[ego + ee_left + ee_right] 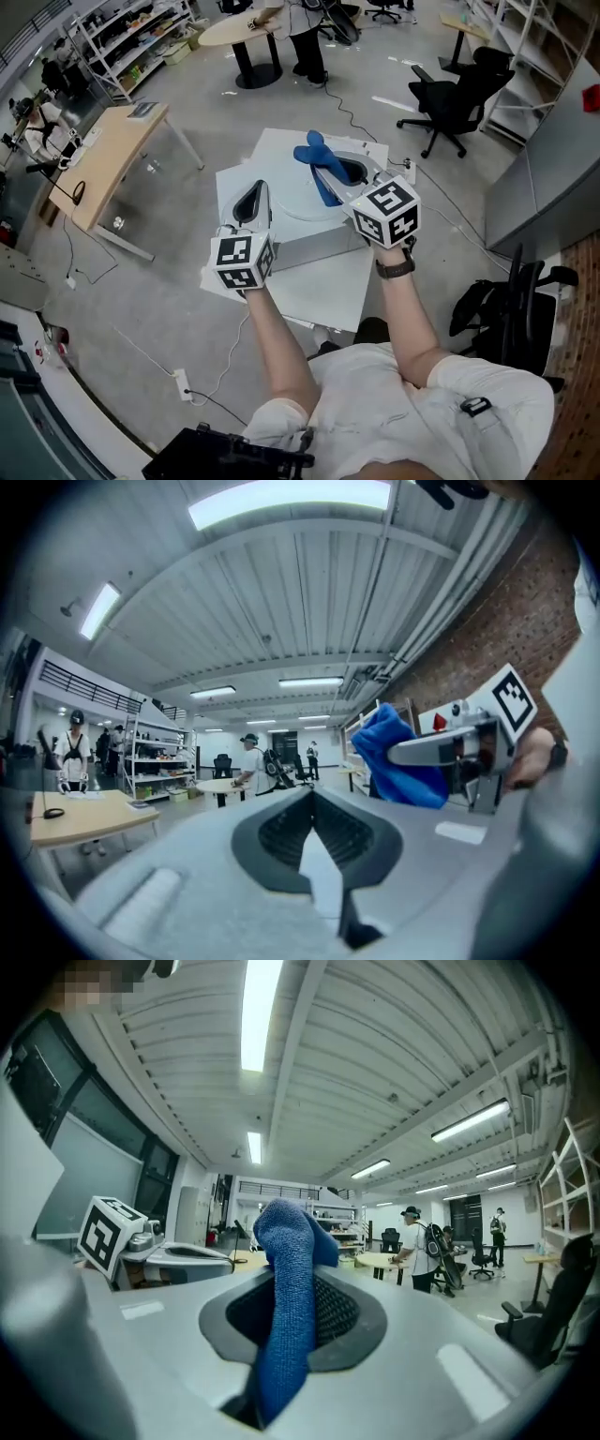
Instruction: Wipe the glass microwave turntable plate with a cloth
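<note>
Up over the counter (323, 286)
Right tool (294, 1277) was clamped on the blue cloth (281, 1344), left tool (313, 803) was squeezed closed on nothing.

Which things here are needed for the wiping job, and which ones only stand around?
For the job: blue cloth in the right gripper; glass plate.
Just standing around: black office chair; wooden desk; round table.

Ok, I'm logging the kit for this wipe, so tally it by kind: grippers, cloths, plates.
Grippers: 2, the left gripper and the right gripper
Cloths: 1, a blue cloth in the right gripper's fingers
Plates: 1, the round plate
Total: 4
</note>
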`<state>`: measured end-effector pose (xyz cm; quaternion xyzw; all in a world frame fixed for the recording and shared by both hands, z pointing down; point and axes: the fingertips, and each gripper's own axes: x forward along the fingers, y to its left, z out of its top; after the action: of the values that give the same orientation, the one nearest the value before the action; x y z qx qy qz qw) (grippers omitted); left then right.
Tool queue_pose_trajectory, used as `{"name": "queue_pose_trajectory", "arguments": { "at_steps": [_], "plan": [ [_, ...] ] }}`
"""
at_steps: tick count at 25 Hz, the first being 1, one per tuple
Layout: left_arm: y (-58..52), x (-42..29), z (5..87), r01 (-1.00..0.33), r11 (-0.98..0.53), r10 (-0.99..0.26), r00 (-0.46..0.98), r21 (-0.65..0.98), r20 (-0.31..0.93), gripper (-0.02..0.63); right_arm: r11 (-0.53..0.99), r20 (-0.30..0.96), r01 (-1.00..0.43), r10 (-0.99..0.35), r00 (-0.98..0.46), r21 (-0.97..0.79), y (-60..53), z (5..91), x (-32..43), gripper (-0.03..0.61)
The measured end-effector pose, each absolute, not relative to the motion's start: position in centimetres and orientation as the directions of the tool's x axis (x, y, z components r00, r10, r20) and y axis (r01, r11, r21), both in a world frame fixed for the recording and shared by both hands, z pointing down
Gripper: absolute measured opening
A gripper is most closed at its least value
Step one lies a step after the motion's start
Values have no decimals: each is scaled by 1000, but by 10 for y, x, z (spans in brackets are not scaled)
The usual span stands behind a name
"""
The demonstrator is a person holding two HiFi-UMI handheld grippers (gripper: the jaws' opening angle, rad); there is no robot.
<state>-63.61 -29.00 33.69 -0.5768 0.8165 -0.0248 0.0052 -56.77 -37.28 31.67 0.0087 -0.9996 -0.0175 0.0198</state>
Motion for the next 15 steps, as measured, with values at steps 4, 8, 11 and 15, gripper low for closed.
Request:
{"name": "queue_pose_trajectory", "arguments": {
  "at_steps": [4, 8, 11, 15],
  "plan": [
    [-311, -665, 379, -952, 295, -945, -304, -88, 120, 2, 998, 145, -28, -37, -989, 62, -395, 348, -594, 63],
    [-335, -670, 420, -969, 204, -935, -235, -137, 265, 2, 996, 245, 51, 33, -969, 67, -406, 374, -632, 63],
    [-344, -693, 443, -974, 196, -906, -226, -117, 357, 2, 991, 316, 123, 100, -943, 55, -405, 392, -679, 64],
    [-357, -701, 484, -982, 168, -848, -187, -83, 496, 2, 982, 420, 189, 174, -891, -7, -406, 430, -715, 64]
  ]
}}
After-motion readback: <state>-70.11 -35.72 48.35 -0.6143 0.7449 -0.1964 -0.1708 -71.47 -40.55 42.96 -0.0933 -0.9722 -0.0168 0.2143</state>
